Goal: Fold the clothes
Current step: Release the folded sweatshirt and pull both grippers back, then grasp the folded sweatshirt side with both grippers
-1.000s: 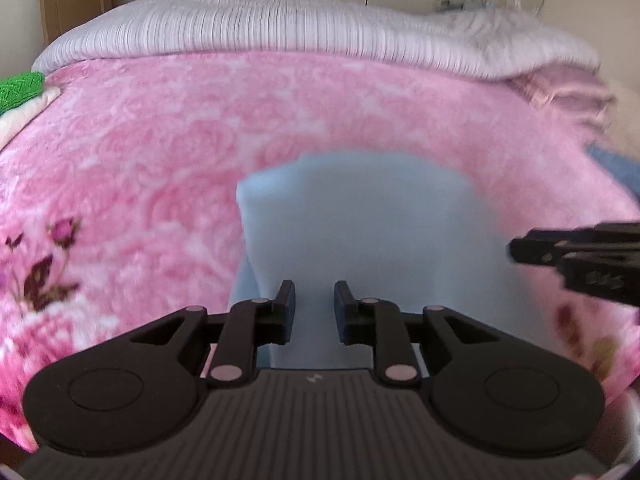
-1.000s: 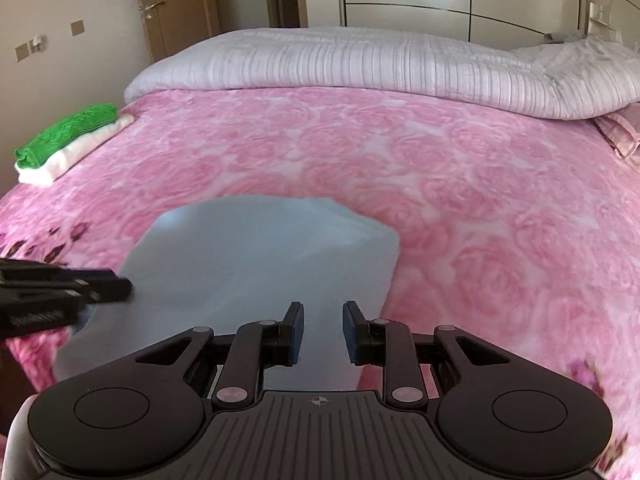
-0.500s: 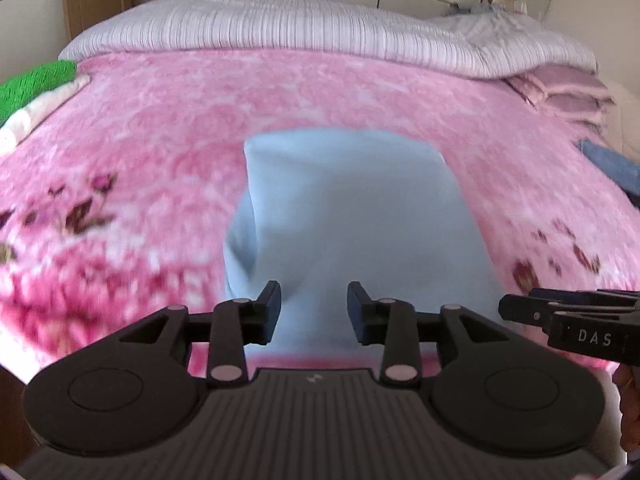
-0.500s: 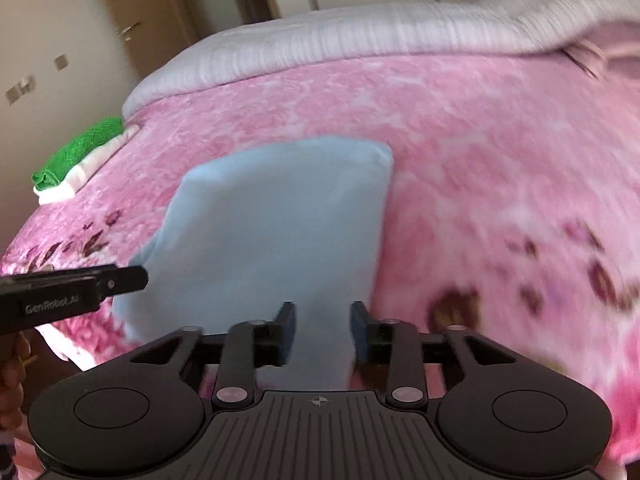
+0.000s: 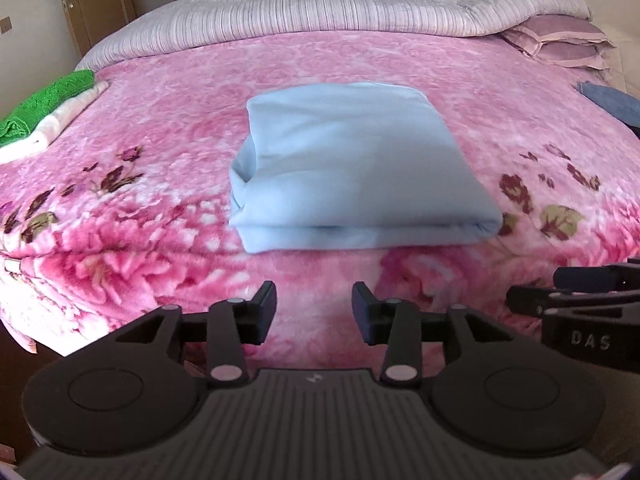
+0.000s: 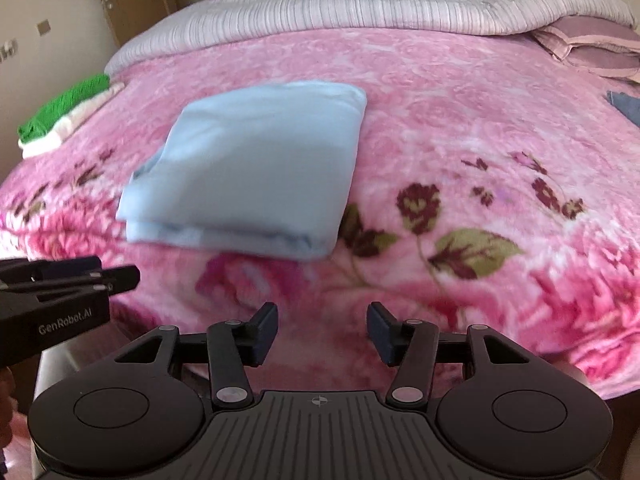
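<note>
Both claws have drawn back off the cloth (image 5: 352, 168).
Left claw (image 5: 314, 306) and right claw (image 6: 322, 328) are opening, empty, short of the cloth's near edge; this fold looks finished.

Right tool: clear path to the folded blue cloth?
Probably yes. The cloth lies apart on the blanket, ahead-left of the right tool, whose jaws are opening, empty; nothing between.

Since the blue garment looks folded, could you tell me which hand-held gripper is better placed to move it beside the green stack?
Probably the left hand-held gripper: the folded blue garment lies straight ahead of it, with the green stack on its side. Both hand-held grippers are empty, jaws opening.
</note>
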The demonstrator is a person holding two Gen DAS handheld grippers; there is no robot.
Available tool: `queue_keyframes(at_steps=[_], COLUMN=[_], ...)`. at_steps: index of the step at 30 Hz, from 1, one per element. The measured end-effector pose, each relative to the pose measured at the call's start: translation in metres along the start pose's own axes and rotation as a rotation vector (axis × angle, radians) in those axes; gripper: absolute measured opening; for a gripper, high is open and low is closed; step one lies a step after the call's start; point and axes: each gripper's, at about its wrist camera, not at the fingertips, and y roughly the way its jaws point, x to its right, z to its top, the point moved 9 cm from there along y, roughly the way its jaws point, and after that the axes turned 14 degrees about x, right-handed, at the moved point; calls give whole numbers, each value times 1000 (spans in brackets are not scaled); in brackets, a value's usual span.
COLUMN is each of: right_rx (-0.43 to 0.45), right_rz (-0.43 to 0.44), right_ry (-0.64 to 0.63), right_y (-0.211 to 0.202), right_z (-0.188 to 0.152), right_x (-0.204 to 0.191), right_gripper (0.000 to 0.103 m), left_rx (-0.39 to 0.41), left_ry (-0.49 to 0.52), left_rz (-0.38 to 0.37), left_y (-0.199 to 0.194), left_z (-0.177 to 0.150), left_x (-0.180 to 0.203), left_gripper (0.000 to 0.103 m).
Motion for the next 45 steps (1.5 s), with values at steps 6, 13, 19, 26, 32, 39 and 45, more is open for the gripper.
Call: queue_keyframes(at_steps=[6,13,19,26,32,39,45], right_rx=[-31,-6,16,6,-30,-76,-75], right_rz=[0,0,-2,3,2,-10,-24], right_ry=[-14,-35,-24,-12,-2,42,110], right_y=[-11,-26,-31,-23,-10,10,21], right_z=[-19,-19,-17,-20,-26,-30,-25], right_x=[-7,-14,-12,-8,-3,12,47], right_gripper=[53,54,54,54,54,54,54], left_rx=[3,25,20,-15,-60,-106,-77], left_ry=[18,30,46,69,67,16,-150], left_rz=[-1,-3,-7,-16,-24,-93,-117], left_y=[-17,-31,-30,-18,-1,19,25], left_z=[-12,-12,-12,-17,-24,-26,-5], left_x=[3,5,9,17,19,13,-37], left_gripper=[39,41,41,41,41,41,41])
